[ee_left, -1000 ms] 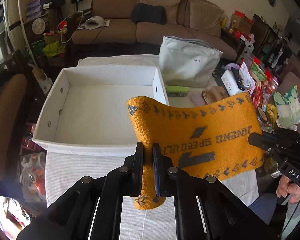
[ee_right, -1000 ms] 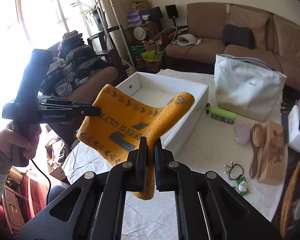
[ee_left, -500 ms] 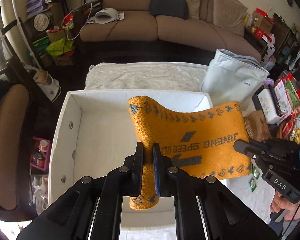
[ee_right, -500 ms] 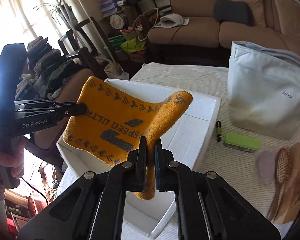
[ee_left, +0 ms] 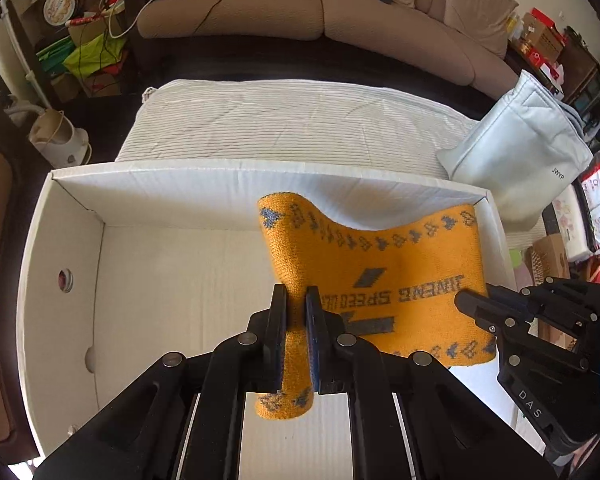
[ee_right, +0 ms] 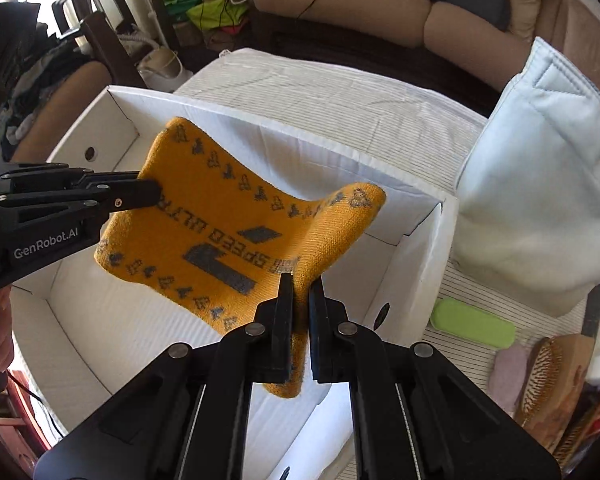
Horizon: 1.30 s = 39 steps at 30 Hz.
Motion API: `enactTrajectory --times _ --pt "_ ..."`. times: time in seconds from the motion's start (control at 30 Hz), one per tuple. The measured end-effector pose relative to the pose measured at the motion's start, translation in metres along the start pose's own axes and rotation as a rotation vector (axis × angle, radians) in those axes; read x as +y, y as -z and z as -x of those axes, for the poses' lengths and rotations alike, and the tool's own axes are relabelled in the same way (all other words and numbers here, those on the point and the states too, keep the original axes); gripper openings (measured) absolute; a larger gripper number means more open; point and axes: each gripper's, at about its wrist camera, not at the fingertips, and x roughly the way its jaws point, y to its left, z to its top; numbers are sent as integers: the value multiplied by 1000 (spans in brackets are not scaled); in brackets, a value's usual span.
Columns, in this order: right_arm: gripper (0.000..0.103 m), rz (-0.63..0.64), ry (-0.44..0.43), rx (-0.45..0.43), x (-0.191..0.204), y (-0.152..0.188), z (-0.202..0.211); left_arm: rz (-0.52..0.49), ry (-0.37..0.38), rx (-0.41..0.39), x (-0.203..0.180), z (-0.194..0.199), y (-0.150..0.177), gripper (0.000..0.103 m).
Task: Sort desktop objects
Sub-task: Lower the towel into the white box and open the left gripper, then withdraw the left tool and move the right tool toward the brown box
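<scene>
Hanging mid-air over the white box (ee_left: 76, 240), the orange knit cloth (ee_left: 380, 276) was stretched btwn both grippers, its long axis running left-right across the left wrist view, center to lower right. Printed side faced the cams; top edge sagged in a shallow dip.

Left gripper (ee_left: 296, 336): jaws together, clamped on one end of cloth, a short tail drooping below the pads at lower center. Right gripper (ee_right: 300, 320): same, pinched tight on the opposite end, tail hanging under it.

In the right wrist view the cloth (ee_right: 228, 224) spread from center up to upper left, w/ the left gripper reaching in from the left edge. Cloth sat above the box's right half; box floor beneath looked bare.

Judgement: neither hand nearer, both share the load; drop is straight down into the box, so release needs both ends let go abt together.

Outward: pale blue bag (ee_right: 540, 200) right of box, green case (ee_right: 472, 326) and hairbrush (ee_right: 544, 376) lower right, on striped tablecloth (ee_left: 300, 120).
</scene>
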Motion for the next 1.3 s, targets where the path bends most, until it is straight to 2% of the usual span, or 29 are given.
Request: enactTrajectory --times 0.17,0.27,0.37,0.4,0.47,0.5,0.53,0.6,0.8,1.0,1.07,1.13,1.17,1.2,1.27,1.3 --pt "7 11 66 76 -3 -6 -14 3 -8 21 3 -13 -6 8" --pt "8 52 153 134 -1 -8 -25 1 -34 37 6 -20 -4 8" --pt "17 101 258 163 3 -9 -29 9 -39 58 11 -32 -3 8" --pt "18 110 264 163 5 -10 -27 5 -42 68 12 -36 -2 8" --pt "25 126 276 164 10 -11 -24 -10 -67 84 11 -45 -1 8" --pt "31 144 276 165 14 -11 -21 -14 -73 88 11 -48 -1 8" --pt "32 165 286 154 17 -12 -16 -12 -72 91 11 -51 -1 8" --pt "32 188 307 129 22 -13 -6 -13 -80 97 10 -54 -1 9" --pt "32 185 269 91 27 -12 10 -35 -120 97 11 -60 -4 11" --pt "32 182 244 90 22 -6 10 -66 -130 117 -1 -73 -6 10" --pt "32 188 248 90 24 -5 11 -82 -167 115 -5 -74 -6 11" --pt "32 186 245 84 23 -4 14 -85 -234 112 -3 -72 -6 14" --pt "32 183 243 82 22 -3 15 -80 -259 112 0 -70 -5 25" --pt "32 179 239 80 21 -3 15 -80 -287 110 3 -68 -5 41" --pt "32 175 231 72 20 -1 16 -90 -339 92 8 -60 -3 56" --pt "32 173 226 70 20 0 17 -91 -357 85 10 -56 -2 57"
